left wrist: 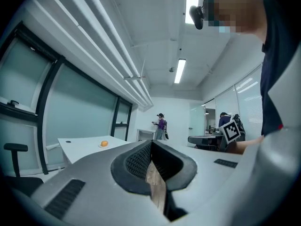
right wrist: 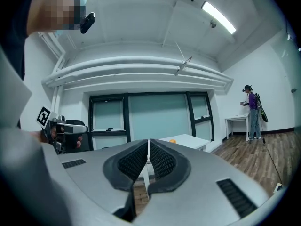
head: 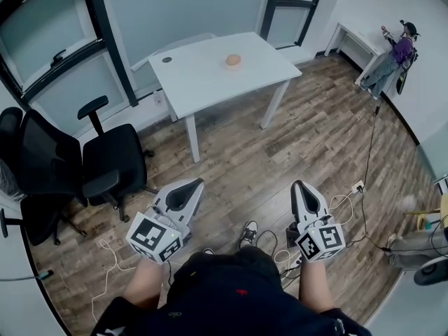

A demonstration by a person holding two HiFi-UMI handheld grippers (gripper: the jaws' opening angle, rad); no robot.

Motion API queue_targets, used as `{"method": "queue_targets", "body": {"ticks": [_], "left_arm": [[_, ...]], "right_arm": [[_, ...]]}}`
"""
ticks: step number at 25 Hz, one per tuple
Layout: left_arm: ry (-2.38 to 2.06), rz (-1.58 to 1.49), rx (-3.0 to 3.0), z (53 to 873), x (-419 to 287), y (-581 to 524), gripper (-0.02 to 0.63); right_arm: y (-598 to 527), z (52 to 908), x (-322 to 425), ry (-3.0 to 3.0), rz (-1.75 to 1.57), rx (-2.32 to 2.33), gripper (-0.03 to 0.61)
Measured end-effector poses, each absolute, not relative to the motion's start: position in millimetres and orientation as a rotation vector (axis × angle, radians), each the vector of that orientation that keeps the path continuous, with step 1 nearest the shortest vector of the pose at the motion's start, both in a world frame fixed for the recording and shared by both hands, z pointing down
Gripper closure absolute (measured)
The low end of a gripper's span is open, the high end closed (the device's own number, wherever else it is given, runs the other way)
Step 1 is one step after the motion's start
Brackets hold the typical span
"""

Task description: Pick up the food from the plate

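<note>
The step in hand is judged to be the approach: the table [head: 203, 82] stands well ahead across the wooden floor, and nothing on it is within reach yet. On the left, the chairs [head: 105, 163] should be kept clear of as the floor is crossed, and the cable [head: 106, 264] by the feet should be stepped over. The left gripper [head: 190, 186] is held level with its jaws pressed together and nothing between them. The right gripper [head: 300, 187] is likewise closed and empty, its pads meeting. Whichever is chosen should be opened before the table's edge is reached, wide enough to pass around the food. It is best brought in so that the plate is not pushed. The closing should be gentle, since the food may be soft; that cannot be told from here.

On the table's left part a small dark disc [head: 166, 59] is seen, well apart from the food. The food [head: 233, 61] is seen as a small rounded orange-pink lump on the far right part of the table top, well apart from both grippers. A pale plate [head: 233, 67] is only faintly made out beneath it. What kind of food it is cannot be told at this distance.
</note>
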State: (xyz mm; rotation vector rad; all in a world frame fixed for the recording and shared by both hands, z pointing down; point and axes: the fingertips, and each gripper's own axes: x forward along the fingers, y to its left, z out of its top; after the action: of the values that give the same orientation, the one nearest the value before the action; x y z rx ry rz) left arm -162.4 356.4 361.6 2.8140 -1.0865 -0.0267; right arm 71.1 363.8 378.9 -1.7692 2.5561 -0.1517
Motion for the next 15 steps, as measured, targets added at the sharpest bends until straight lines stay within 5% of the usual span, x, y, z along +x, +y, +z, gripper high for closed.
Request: {"method": "queue_targets", "body": {"ticks": [15], "left_arm": [[-1.18,0.011,2.777,353,-86,216,0.591]], "right_arm": [[206,378,151,2.607,-0.187,-1.688,0.549]]}}
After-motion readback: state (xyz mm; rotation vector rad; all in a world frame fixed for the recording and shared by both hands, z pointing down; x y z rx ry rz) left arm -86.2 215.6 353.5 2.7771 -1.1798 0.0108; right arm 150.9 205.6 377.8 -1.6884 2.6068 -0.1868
